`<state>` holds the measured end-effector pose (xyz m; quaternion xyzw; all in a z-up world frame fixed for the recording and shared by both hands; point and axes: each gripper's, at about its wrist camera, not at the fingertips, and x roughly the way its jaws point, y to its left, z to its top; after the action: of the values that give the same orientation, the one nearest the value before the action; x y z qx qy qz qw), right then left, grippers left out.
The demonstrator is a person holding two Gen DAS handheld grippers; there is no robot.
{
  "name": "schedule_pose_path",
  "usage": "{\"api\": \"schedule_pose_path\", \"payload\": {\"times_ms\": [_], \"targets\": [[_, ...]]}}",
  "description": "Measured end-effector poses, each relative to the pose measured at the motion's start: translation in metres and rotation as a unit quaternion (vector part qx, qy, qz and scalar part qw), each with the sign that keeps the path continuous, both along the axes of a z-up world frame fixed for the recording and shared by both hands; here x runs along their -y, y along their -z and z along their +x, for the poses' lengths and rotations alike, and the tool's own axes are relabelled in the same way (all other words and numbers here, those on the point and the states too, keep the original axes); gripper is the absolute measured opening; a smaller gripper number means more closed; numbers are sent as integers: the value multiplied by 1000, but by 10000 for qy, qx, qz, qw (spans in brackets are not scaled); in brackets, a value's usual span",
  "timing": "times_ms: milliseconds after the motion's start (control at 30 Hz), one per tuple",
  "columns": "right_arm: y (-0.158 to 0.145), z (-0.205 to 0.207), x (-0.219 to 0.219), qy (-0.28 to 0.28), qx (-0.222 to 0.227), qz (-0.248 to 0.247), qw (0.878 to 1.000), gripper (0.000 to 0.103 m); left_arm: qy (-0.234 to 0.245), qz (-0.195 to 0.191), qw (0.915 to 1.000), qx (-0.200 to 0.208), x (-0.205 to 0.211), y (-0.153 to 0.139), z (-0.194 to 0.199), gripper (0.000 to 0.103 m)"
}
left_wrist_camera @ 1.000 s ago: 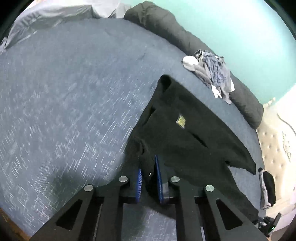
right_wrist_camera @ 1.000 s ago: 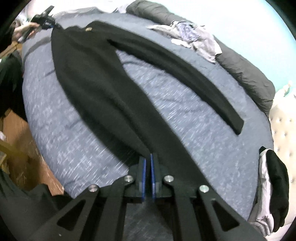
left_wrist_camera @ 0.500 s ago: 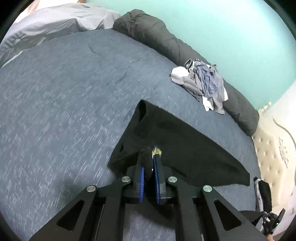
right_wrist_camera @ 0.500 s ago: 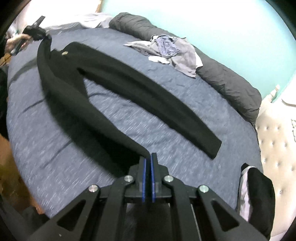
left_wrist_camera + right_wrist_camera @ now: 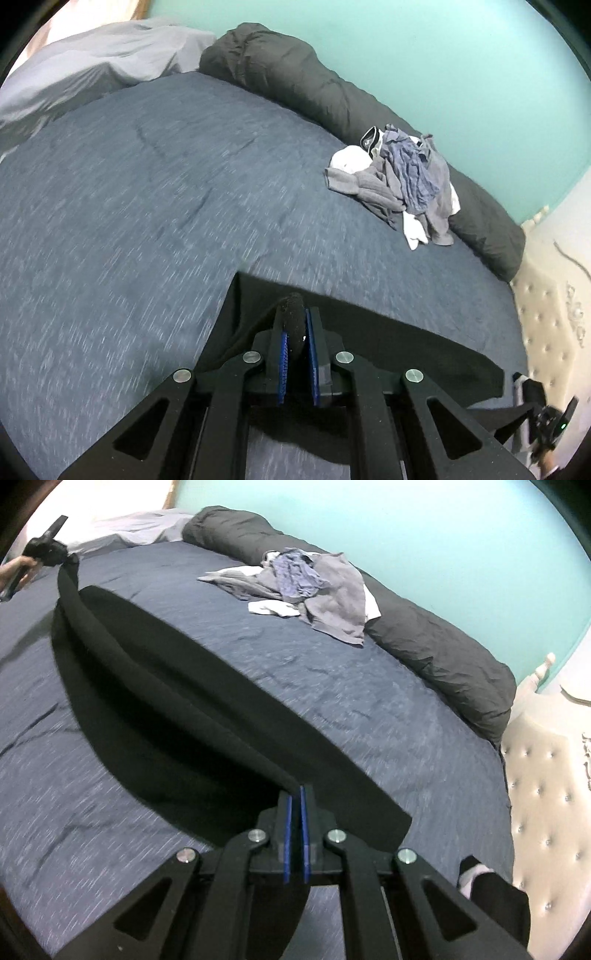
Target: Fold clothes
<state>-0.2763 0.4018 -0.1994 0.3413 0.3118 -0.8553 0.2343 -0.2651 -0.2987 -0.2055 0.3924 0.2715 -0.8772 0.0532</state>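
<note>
Black garment (image 5: pixel 177 686) hangs stretched between your left tongs (image 5: pixel 295 343) and right tongs (image 5: pixel 295 812), both clamped on it mid-fold; next, lay the lifted edge onto the bed (image 5: pixel 129 184).

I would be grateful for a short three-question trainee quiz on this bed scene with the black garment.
1. True or false: the left hand-held gripper is shut on the black garment.
2. What lies against the dark rolled duvet? A) pile of unfolded clothes B) a laptop C) shoes
3. What colour is the wall?

Key: 1 true; 2 A; 3 turquoise. The right hand-held gripper also pinches the garment.
</note>
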Motion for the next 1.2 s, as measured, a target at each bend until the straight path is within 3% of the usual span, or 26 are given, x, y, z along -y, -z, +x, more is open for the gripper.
{"api": "schedule_pose_path", "payload": {"times_ms": [267,500,833,900,933,967,1067,1133,1200], "targets": [[17,-71,10,181,152,122,9996,4,30,68,9997,228,3,27,-51,10],[27,-130,22,367,324,160,9987,4,-142,39,9990,422,13,47,-72,10],[83,-188,38,992,1103,136,9888,4,-83,-121,9980,610,8,81,-93,18],[89,-190,34,1188,1115,0,9866,11,-63,-177,9983,552,6,79,-91,21],[88,-191,32,1330,1073,-116,9852,29,-80,-203,9986,489,5,77,-89,22],[85,-191,25,1471,1081,-377,9825,38,-96,-229,9988,426,4,74,-86,25],[73,-190,4,1769,1107,-1194,9707,49,-254,-539,9982,60,1,55,-72,45],[63,-183,-8,1888,1119,-1680,9610,50,-340,-643,9972,-170,2,43,-63,48],[57,-172,-12,1868,1042,-1824,9597,51,-300,-737,9967,-140,0,38,-61,49]]}}
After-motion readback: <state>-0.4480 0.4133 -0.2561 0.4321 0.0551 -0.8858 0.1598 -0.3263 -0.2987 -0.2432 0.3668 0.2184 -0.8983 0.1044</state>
